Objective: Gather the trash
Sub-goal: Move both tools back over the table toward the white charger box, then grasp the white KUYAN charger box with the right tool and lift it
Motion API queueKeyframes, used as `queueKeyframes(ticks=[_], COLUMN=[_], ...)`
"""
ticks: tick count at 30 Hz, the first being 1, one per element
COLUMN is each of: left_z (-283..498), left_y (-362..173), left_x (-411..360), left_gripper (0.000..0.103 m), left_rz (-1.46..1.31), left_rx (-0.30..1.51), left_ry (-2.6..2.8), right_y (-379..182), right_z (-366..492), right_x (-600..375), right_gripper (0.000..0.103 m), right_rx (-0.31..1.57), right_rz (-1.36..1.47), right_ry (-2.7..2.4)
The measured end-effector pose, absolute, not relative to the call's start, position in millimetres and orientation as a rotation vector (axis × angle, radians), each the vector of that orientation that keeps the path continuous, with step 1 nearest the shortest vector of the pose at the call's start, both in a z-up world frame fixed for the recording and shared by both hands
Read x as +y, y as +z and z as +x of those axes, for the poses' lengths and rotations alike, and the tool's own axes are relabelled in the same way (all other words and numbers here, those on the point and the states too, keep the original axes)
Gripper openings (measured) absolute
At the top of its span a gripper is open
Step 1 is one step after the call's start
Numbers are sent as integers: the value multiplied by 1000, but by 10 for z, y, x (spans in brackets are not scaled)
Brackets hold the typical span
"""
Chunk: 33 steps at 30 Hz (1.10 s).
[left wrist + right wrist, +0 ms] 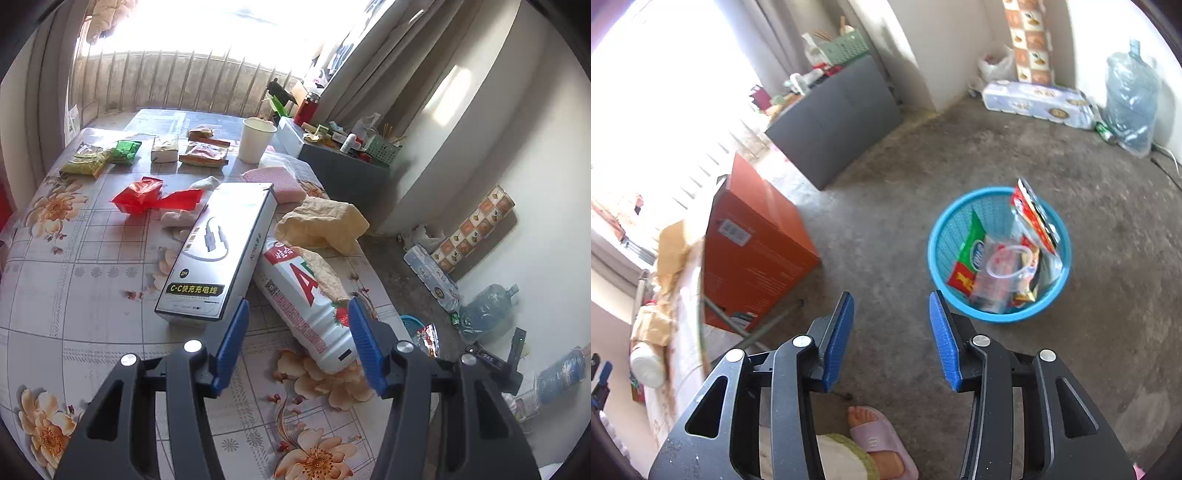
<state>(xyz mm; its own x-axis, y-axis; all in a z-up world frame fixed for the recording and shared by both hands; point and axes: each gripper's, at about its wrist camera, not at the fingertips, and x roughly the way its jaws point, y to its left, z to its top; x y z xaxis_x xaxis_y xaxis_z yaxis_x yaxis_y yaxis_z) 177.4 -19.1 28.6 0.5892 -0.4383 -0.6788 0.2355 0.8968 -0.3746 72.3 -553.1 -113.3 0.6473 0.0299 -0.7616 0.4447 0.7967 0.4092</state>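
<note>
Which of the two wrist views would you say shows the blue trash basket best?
The right wrist view: the blue trash basket is in full view on the floor, wrappers inside. The left wrist view shows only a sliver of its rim past the table edge.

The left gripper (297, 310) is angled downward with its blue pads (232, 345) held apart and nothing pressed between them. The right gripper (892, 314) is likewise tilted downward, jaws parted and empty. Below it a sandalled foot (875, 432) is seen.
</note>
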Motion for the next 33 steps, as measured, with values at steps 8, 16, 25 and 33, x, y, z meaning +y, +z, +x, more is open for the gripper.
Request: queueKeyframes(ticks=[8,16,25,33], left_z=[1646,1518,1516,1593], left_y=[99,37,-70,-113], left_x=[25,299,631,851], left_gripper=[54,56,56,56], left_rz=[-274,-232,-298,-338], left_rx=[877,860,860,849], left_ry=[-356,-280,-232,-223], right_y=[-370,-152,86,-271], right_z=[888,1443,2615,3450], right_x=[-4664,-3670,-2663,-2046], right_gripper=[64,66,66,59], right_rx=[758,809,969,1151], right_rz=[500,533,546,445], right_ry=[36,389,514,404])
